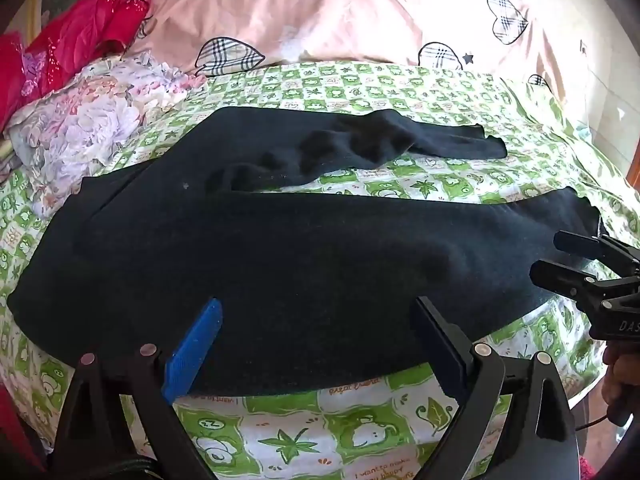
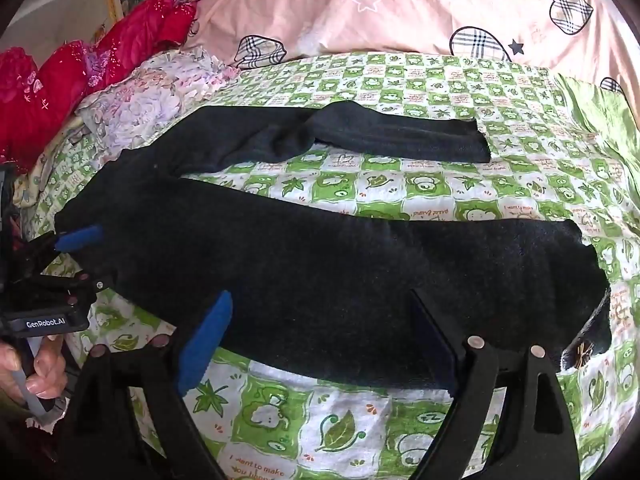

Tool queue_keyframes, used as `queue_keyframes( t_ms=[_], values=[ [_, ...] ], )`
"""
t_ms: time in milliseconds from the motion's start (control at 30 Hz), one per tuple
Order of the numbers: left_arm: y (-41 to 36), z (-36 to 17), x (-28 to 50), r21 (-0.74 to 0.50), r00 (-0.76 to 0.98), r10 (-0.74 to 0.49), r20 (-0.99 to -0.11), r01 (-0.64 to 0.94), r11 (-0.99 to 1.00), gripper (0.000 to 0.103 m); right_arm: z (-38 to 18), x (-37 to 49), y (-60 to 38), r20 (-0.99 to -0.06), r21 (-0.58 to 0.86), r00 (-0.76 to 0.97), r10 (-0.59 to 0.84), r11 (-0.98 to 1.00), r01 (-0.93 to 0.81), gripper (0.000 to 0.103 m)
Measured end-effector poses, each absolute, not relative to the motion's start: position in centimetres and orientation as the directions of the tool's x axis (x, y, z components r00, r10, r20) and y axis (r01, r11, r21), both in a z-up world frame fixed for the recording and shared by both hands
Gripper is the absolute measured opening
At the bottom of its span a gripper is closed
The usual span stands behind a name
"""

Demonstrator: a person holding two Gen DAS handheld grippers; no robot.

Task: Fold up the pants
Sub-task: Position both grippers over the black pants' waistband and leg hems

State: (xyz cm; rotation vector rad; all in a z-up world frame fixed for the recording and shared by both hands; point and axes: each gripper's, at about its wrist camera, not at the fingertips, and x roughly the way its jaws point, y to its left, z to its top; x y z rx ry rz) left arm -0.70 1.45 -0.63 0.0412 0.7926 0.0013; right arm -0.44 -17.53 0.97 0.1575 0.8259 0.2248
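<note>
- Right now I see the black pants (image 1: 248, 248) spread flat on the green-and-white checked sheet (image 1: 304, 424), waist toward the left and both legs running off to the right.
- My left gripper (image 1: 320, 316) has its jaws spread wide, blue pad on one side and dark pad on the other, with nothing between them but open air; the tips sit over the near edge of the near leg, and I cannot tell whether they touch the cloth.
- My right gripper (image 2: 324, 312) is likewise wide open and holds nothing, its tips over the lower edge of the same leg, further toward the cuff.
- From the left wrist camera the right gripper shows at the right border, close by the cuff of the near leg.
- From the right wrist camera the left gripper (image 2: 78, 240) shows at the left border beside the waist end, with a hand (image 2: 40, 372) wrapped around its handle.
- The far leg (image 2: 384, 132) lies apart from the near leg (image 2: 400, 272), a wedge of sheet showing between them; it is rumpled near the crotch and flatter toward its cuff.
- The near cuff (image 2: 588, 332) curls at its corner, and a small pale mark shows on the turned-up edge.
- Behind the pants lie a pink quilt with plaid hearts (image 1: 320, 12), a floral pillow (image 1: 100, 116) and a red cloth (image 1: 76, 36).
</note>
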Motion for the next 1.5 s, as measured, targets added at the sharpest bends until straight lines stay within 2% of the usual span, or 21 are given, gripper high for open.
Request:
queue_keyframes(
  t_ms=[1500],
  values=[
    [1.26, -0.99, -0.69, 0.025, 0.699, -0.01, -0.715, 0.04, 0.999, 0.095, 1.43, -0.7, -17.28, -0.705, 0.246, 0.652, 0.278, 0.959, -0.142, 0.088]
  ],
)
